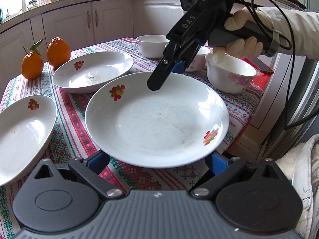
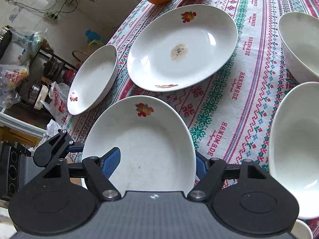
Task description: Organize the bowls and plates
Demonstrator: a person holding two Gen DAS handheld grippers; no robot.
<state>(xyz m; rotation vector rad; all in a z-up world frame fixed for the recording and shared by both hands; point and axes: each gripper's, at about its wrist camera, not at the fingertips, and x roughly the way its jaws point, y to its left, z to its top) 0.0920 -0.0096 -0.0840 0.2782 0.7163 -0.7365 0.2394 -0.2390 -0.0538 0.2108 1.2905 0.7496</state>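
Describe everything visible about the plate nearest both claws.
The nearest plate is a round, deep, white, glazed-looking dish with fruit decals on its rim and faint smudges inside. It sits above the patterned tablecloth. The right claw straddles its far rim, one finger inside; the left claw flanks its near edge. Whether it is lifted is unclear.
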